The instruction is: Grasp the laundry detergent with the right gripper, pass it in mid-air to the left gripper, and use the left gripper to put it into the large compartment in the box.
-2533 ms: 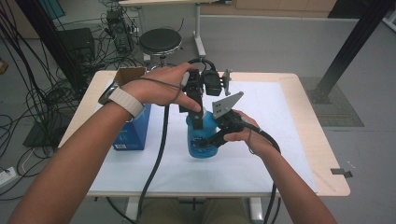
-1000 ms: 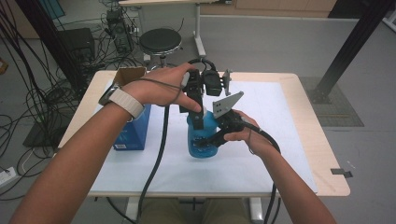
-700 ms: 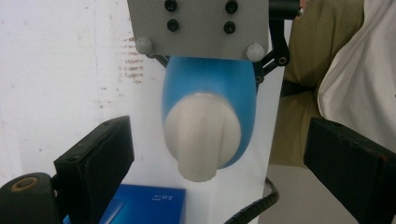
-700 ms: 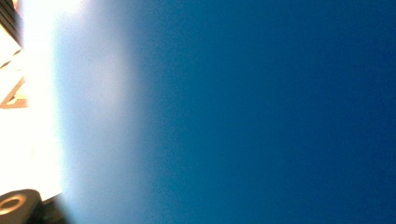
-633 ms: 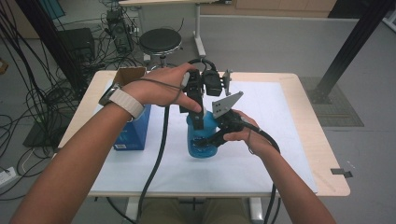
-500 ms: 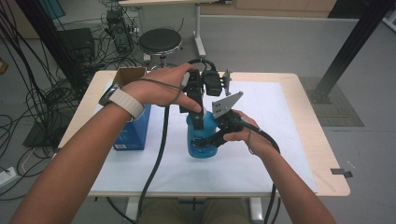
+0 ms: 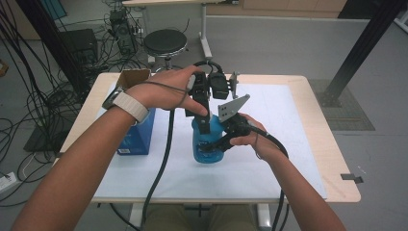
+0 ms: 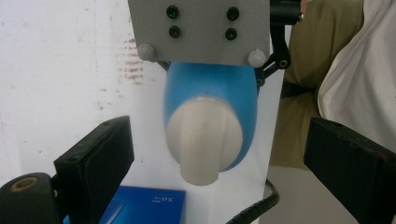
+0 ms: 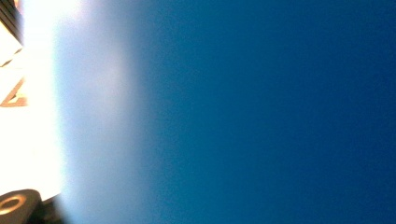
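Note:
A blue bottle (image 7: 207,150) with a white cap (image 8: 203,140) stands upright on the white mat (image 7: 288,130). My right gripper (image 7: 217,144) comes in from the right and is shut on the bottle's body, its grey plate (image 8: 201,30) above the grip. Up close in the right gripper view, the bottle's blue wall (image 9: 233,112) is a blur. My left gripper (image 7: 204,120) points down over the bottle's top. Its jaws stand open, one on each side of the cap and apart from it, in the left gripper view (image 8: 217,135).
A blue carton (image 7: 137,134) stands on the mat to the left of the bottle, with an open cardboard box (image 7: 132,77) behind it. Cables trail from both grippers over the table's front edge. A stool (image 7: 165,42) stands beyond the table.

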{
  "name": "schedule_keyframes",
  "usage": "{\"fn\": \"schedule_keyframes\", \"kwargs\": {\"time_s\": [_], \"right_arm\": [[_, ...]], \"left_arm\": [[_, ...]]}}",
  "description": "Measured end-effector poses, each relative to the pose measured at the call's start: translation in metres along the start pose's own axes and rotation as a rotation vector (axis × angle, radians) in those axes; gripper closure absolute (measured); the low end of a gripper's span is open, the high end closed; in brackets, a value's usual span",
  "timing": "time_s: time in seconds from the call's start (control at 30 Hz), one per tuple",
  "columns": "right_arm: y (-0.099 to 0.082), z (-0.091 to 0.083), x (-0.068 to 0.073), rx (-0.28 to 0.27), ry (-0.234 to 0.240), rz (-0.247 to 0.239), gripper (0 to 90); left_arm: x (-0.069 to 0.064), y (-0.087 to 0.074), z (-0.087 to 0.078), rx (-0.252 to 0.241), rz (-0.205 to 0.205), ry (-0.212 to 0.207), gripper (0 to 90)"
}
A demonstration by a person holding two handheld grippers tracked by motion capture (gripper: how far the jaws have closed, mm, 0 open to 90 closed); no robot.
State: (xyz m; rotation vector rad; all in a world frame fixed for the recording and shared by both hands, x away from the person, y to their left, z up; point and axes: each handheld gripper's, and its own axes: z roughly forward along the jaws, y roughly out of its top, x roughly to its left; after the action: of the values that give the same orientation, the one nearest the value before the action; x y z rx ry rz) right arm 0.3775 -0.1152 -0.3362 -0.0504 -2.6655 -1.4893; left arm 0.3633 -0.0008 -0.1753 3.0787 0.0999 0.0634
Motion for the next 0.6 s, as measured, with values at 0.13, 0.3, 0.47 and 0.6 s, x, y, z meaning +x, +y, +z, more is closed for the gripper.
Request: {"fn": "schedule_keyframes", "kwargs": {"time_s": [0.13,0.3,0.47,0.6], "right_arm": [[0.0006,0.0002,0.0000,0.001,0.001,0.001,42.9],[0.0019,0.0004,0.0009,0.004,0.002,-0.005,42.9],[0.0027,-0.0001,0.0012,0.001,0.005,0.000,42.9],[0.0033,-0.0003,0.0018,0.003,0.006,-0.001,42.9]], "left_arm": [[0.0004,0.0003,0.0014,0.001,0.002,-0.002,9.0],[0.0013,0.0009,0.0051,0.000,-0.003,-0.003,9.0],[0.0027,0.0008,0.0079,-0.002,-0.006,-0.003,9.1],[0.0032,0.0007,0.0095,-0.012,-0.008,0.002,9.1]]}}
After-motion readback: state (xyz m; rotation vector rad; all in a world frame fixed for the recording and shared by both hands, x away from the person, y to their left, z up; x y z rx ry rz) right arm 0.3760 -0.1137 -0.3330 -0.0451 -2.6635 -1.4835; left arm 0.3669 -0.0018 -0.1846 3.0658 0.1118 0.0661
